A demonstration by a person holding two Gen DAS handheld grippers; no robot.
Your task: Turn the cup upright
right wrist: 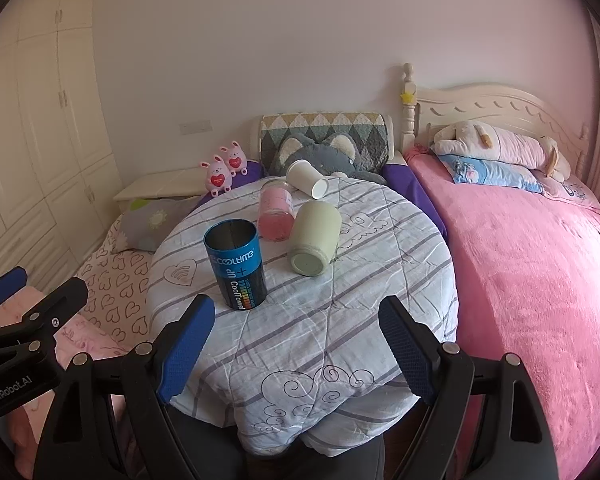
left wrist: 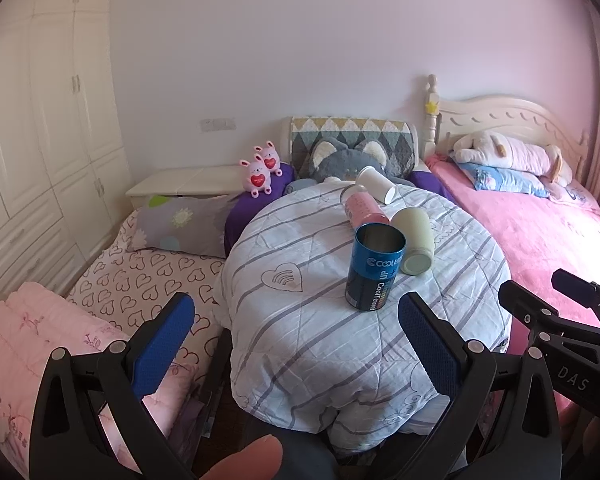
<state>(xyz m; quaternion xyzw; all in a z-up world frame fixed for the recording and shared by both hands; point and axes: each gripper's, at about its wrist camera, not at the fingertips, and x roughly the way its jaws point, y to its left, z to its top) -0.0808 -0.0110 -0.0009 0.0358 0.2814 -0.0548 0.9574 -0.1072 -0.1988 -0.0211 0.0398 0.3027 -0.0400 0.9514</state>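
Note:
A blue Cooltime can (left wrist: 376, 268) (right wrist: 237, 264) stands upright, mouth up, on a round table under a striped quilt (left wrist: 320, 340) (right wrist: 300, 320). Behind it lie on their sides a pale green cup (left wrist: 415, 242) (right wrist: 314, 240), a pink cup (left wrist: 363, 209) (right wrist: 276, 212) and a white cup (left wrist: 377, 189) (right wrist: 308, 182). My left gripper (left wrist: 296, 320) is open and empty, short of the blue can. My right gripper (right wrist: 296, 332) is open and empty over the table's near part, the can just beyond its left finger.
A bed with a pink blanket (right wrist: 540, 260) lies to the right. A bed with heart-print sheets (left wrist: 140, 280) lies to the left. Plush toys (left wrist: 262, 168) and a grey cat cushion (left wrist: 348, 160) sit behind the table. Wardrobes (left wrist: 40, 140) line the left wall.

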